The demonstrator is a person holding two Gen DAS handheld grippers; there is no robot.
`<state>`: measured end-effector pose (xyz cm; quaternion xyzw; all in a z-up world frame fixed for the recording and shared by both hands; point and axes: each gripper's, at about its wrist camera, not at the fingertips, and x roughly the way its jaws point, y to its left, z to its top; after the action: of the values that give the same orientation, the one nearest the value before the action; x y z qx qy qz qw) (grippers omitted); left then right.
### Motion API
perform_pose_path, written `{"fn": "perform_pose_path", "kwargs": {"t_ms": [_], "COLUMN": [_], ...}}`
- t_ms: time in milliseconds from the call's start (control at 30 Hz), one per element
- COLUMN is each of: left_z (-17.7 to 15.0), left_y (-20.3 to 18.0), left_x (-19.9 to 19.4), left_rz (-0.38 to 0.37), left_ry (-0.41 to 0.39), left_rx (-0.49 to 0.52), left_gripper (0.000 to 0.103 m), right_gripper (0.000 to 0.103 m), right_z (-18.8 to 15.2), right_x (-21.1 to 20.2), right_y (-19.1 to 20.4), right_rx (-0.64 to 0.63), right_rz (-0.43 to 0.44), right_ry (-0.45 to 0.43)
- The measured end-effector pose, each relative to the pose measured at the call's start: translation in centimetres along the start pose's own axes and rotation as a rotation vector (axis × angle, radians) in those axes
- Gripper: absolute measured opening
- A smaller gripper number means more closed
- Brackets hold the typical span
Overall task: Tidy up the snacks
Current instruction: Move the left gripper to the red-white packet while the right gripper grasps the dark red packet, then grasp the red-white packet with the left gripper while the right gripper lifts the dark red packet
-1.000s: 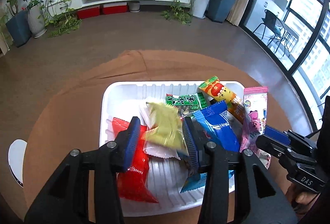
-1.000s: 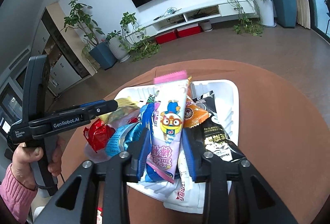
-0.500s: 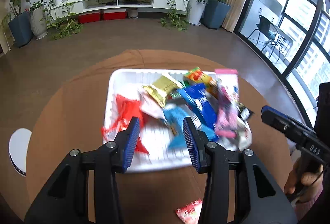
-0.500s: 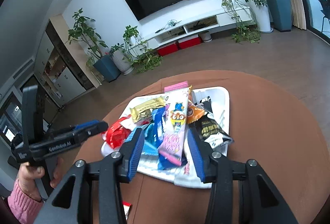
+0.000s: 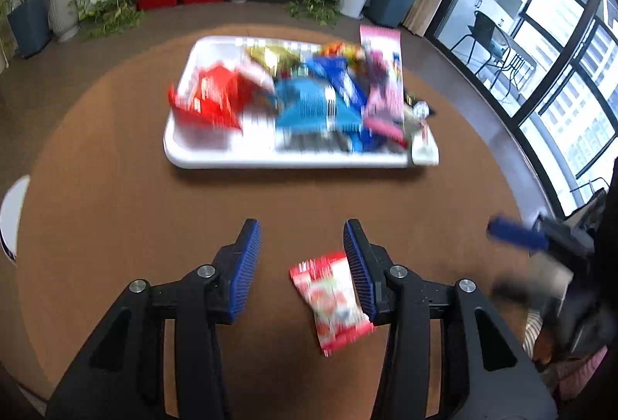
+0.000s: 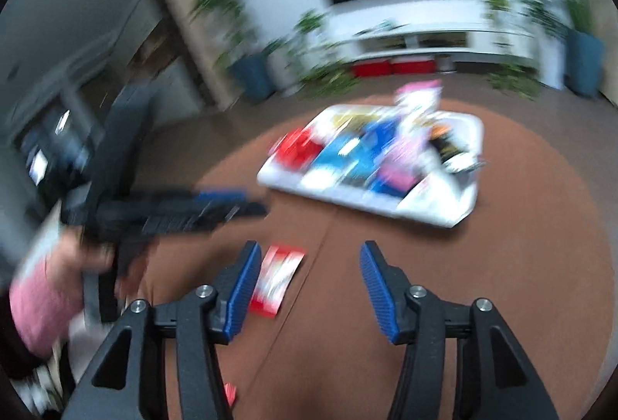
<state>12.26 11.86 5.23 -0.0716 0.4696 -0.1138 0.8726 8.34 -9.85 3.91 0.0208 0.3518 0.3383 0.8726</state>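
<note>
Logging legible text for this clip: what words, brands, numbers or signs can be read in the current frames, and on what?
None can be read.
Red-and-white snack packet on the table: print blurred, unreadable.
Snack wrappers in the white tray: motion-blurred, no text legible.
Pink wrapper: graphics only, smeared.
Right wrist view: too blurred throughout; nothing legible on the left gripper body seen there.

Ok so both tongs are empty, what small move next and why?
Probably lower the open left tongs onto the red-and-white packet and close. It lies loose on the brown table, outside the white tray with the other snacks.
</note>
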Motion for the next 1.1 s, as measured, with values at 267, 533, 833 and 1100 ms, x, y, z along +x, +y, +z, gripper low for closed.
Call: {"fn": "perform_pose_path", "kwargs": {"t_ms": [267,533,833,1100], "left_z": [-3.6,-4.2,-4.8,-5.3], "left_y": [-0.5,-0.8,-0.8,-1.2], "left_x": [0.7,0.4,0.9,2.3], "left_rz": [-0.021,-0.028,-0.036,-0.032], "left_ry": [0.039,0.05,0.077,0.099], "left_rx": [-0.015,-0.02,-0.026,-0.033], "left_gripper": [0.042,0.043,0.044,0.044], "right_gripper": [0.057,0.057,0.057,0.037], "right_z": [-6.2,-8.8,-9.4,-8.6], "right_x": [1.0,2.6,4.9,4.2], "right_y": [7.2,10.9,11.9,10.4], "right_rx": [-0.36,-0.625,-0.65,-0.559], "right_rz": [0.173,0.197,0.186,0.134], "right_ry": [0.178,0.287,0.367,0.339]}}
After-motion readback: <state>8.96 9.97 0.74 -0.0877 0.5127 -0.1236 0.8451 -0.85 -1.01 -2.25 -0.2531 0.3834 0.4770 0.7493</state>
